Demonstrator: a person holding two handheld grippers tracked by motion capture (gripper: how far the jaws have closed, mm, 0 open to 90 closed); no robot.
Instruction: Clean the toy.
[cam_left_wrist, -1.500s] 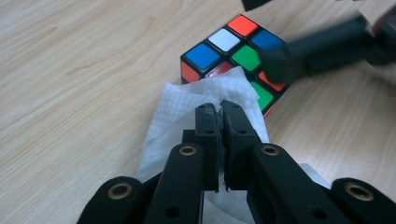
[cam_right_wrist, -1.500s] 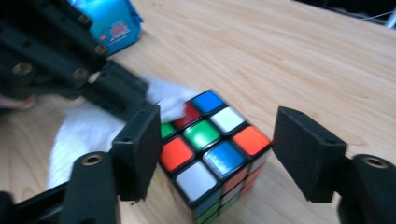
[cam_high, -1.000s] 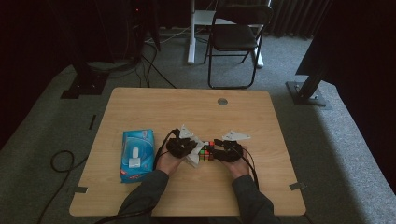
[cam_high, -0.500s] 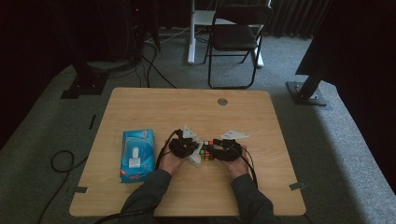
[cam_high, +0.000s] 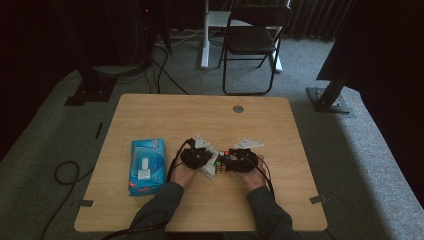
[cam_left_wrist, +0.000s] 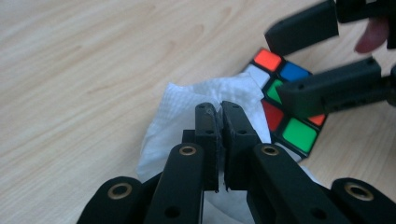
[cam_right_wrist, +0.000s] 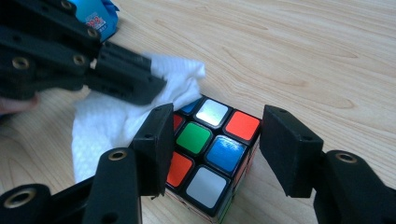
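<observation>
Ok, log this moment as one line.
left gripper: shut on white wipe | right gripper: jaws just opening, astride puzzle cube, right pad clear | cube on table

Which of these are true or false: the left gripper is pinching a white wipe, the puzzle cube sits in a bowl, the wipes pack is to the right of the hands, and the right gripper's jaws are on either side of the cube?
1. The left gripper is pinching a white wipe. True.
2. The puzzle cube sits in a bowl. False: it rests directly on the wooden table.
3. The blue wipes pack lies to the right of the hands. False: in the high view it lies left of them.
4. The right gripper has its jaws on either side of the cube. True; they have just been opening, and a gap shows at the right jaw.
5. The wipe touches the cube. True.
</observation>
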